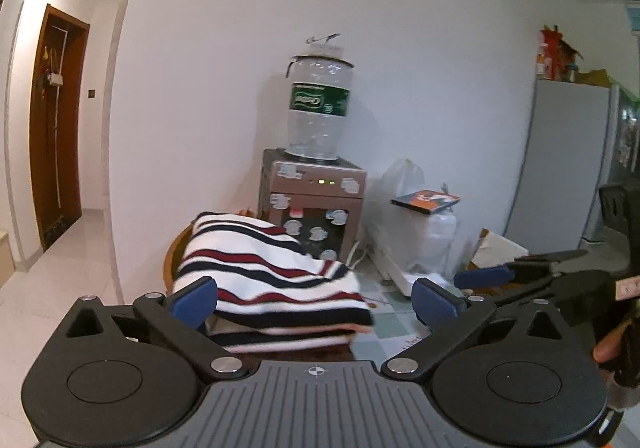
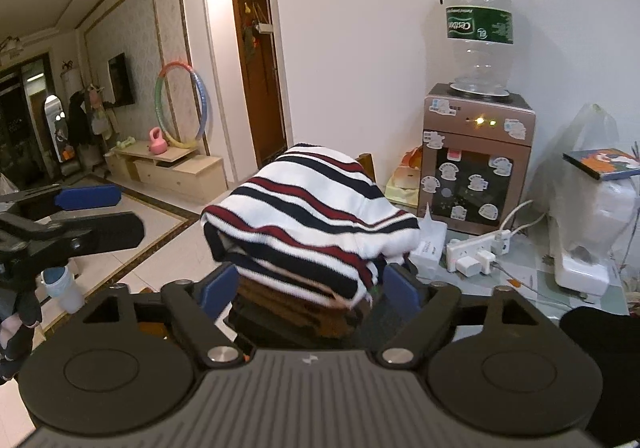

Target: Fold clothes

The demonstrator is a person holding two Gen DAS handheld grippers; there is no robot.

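A folded white sweater with red and navy stripes (image 1: pixel 276 272) lies on top of a stack of folded clothes (image 2: pixel 296 314) at the table's edge. In the left wrist view my left gripper (image 1: pixel 316 302) is open, its blue pads (image 1: pixel 196 302) wide apart and clear of the near side of the sweater. The right wrist view shows the same sweater (image 2: pixel 312 208). My right gripper (image 2: pixel 311 288) is open too, a blue pad (image 2: pixel 218 290) on either side of the stack's near end without pressing it. Each gripper shows at the other view's edge.
A water dispenser (image 1: pixel 312 204) with a bottle stands behind the stack. On the table (image 2: pixel 532 260) lie a power strip (image 2: pixel 476 248), a tissue box (image 2: pixel 430 244) and a white bag with a book (image 2: pixel 600 164). A grey fridge (image 1: pixel 560 160) stands right, a wooden door (image 1: pixel 56 120) left.
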